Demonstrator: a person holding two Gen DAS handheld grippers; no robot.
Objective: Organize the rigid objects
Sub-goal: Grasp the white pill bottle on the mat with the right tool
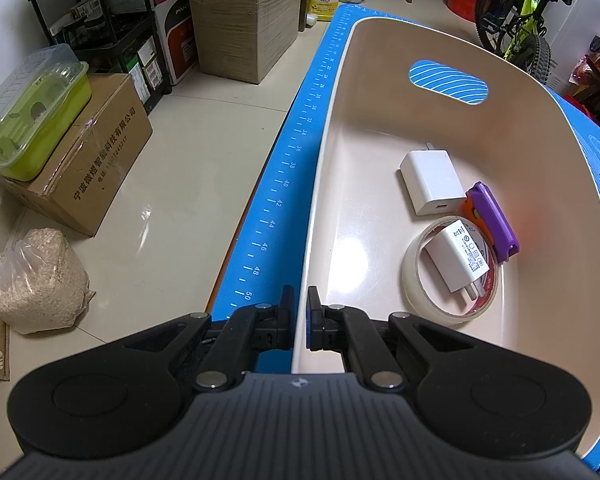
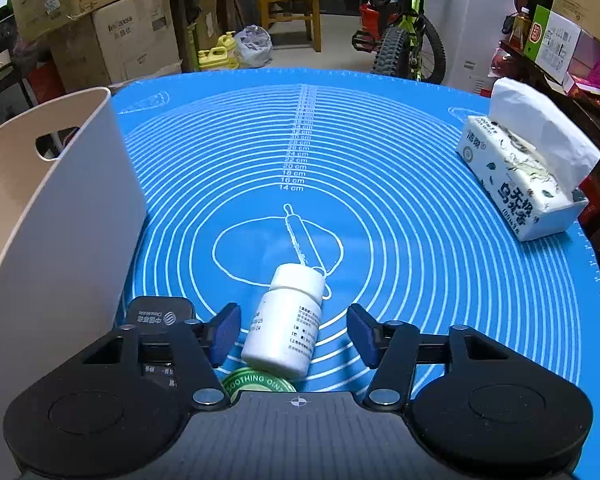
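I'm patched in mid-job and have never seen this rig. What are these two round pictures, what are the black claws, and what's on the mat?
There is no robot arm: a person holds a two-finger claw in each hand, and each claw carries a fisheye camera looking along its fingers. The left view shows the left claw pinching the rim of a beige bin. Inside lie a large white charger, a small white charger resting in a tape roll, and a purple and orange clip. The right view shows the right claw open around a white pill bottle lying on the blue mat. A green ointment tin, a black China Mobile device and a tissue pack also sit there.
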